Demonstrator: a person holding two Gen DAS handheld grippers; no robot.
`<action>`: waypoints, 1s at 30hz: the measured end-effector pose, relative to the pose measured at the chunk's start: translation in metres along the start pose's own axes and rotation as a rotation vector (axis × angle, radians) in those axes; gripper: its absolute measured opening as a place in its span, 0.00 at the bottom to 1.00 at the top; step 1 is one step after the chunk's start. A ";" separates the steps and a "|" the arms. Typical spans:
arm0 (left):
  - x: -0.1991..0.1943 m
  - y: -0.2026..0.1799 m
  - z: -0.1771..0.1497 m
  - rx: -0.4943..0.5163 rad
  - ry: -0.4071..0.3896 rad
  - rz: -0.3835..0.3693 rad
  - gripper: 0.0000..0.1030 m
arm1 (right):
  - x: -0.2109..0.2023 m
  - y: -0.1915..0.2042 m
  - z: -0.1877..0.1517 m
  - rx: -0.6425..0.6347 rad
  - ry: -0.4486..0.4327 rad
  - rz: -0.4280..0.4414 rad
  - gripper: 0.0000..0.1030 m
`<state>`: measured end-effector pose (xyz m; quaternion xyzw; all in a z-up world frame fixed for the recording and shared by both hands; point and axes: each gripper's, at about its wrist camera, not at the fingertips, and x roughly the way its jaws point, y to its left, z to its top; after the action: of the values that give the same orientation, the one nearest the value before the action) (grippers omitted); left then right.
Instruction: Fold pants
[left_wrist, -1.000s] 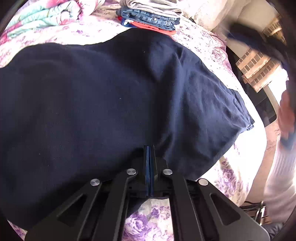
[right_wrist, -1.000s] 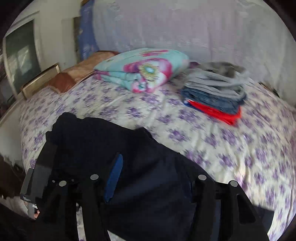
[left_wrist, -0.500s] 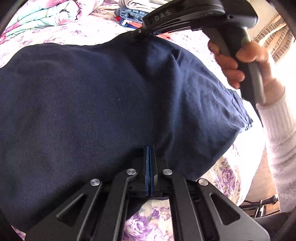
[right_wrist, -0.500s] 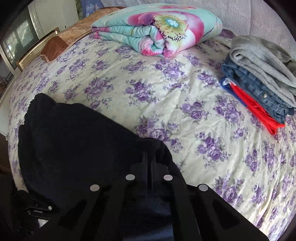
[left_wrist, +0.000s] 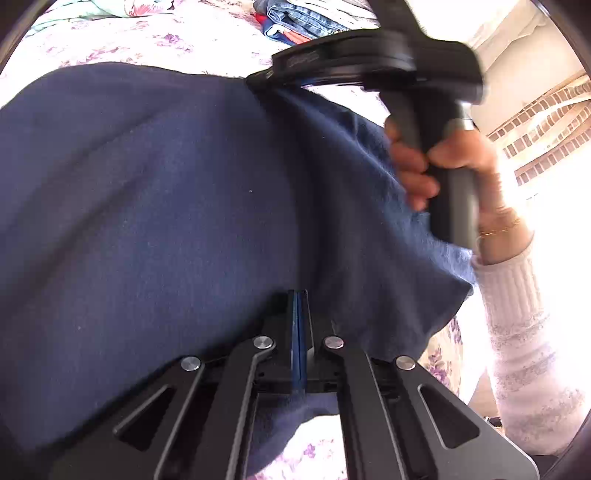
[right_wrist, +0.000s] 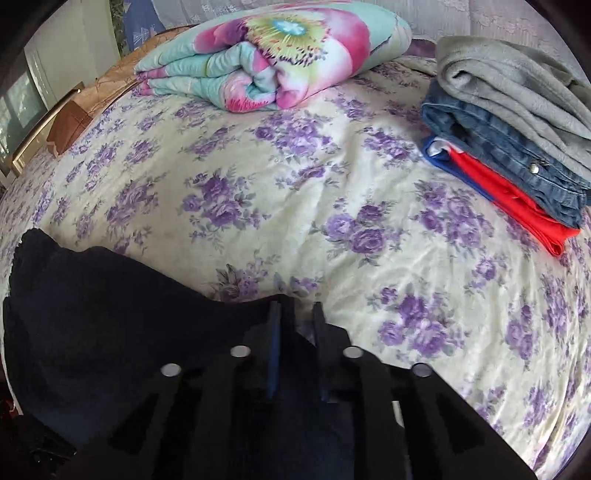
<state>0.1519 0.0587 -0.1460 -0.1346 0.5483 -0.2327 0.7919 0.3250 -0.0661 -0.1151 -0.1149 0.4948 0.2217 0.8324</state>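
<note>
The navy blue pants (left_wrist: 155, 221) lie spread over the flowered bedsheet (right_wrist: 332, 192) and fill most of the left wrist view. My left gripper (left_wrist: 298, 295) is shut on the near edge of the pants. My right gripper (right_wrist: 295, 308) is shut on the far edge of the pants (right_wrist: 110, 314); in the left wrist view it shows from the side (left_wrist: 258, 79), pinching the cloth and lifting it into a ridge, with the hand on its handle.
A folded flowered blanket (right_wrist: 273, 55) lies at the head of the bed. A stack of folded clothes, grey, denim and red (right_wrist: 517, 129), lies at the right. A wooden headboard (right_wrist: 74, 110) stands at the left. The bed edge (left_wrist: 447, 354) is at the near right.
My right gripper came in from the right, shut on the far edge of the pants and lifted it. The left gripper stayed shut on the near edge.
</note>
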 end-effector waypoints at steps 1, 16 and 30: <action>-0.004 -0.004 0.001 0.016 0.005 0.034 0.01 | -0.016 -0.007 -0.001 0.024 -0.034 0.005 0.31; 0.031 -0.061 0.150 0.065 0.030 0.150 0.02 | -0.087 -0.049 -0.108 0.182 -0.101 -0.129 0.00; 0.080 -0.029 0.175 0.012 0.072 0.163 0.02 | -0.059 -0.079 -0.107 0.314 -0.040 -0.150 0.00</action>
<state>0.3312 -0.0148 -0.1333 -0.0766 0.5844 -0.1755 0.7885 0.2562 -0.1942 -0.1173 -0.0155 0.4966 0.0810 0.8641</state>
